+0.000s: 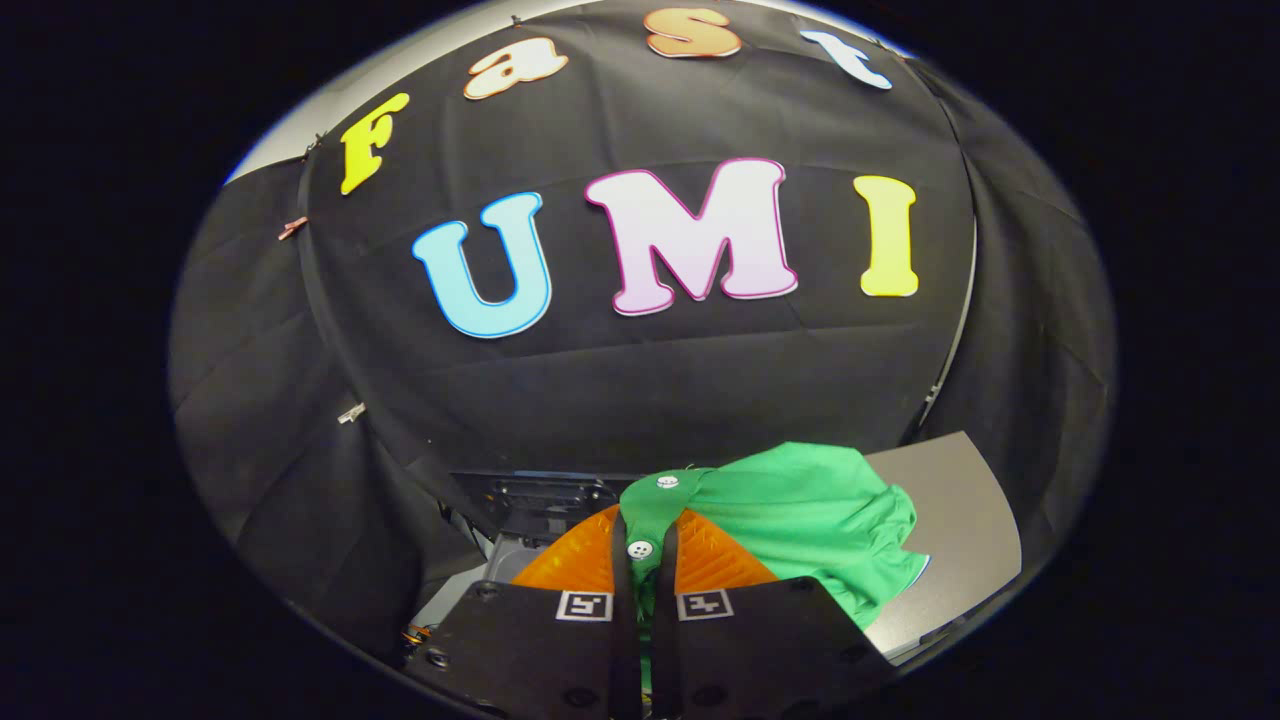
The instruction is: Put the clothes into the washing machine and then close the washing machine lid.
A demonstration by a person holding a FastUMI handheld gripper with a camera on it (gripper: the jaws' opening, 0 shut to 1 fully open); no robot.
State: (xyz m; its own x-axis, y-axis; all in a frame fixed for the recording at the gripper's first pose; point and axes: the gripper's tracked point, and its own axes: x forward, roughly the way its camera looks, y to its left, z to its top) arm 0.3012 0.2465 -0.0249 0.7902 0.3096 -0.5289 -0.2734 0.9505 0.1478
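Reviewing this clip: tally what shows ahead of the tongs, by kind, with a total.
Green buttoned cloth garment, pinched between the shut tongs: 1
White round buttons on it: 2
Grey flat surface under the garment: 1
Total: 4

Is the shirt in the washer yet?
Not yet. Done: the tongs have grabbed the green shirt by its button strip and are shut on it. Now: the shirt hangs bunched over a grey surface. Left: drop it in the washer and close the lid.
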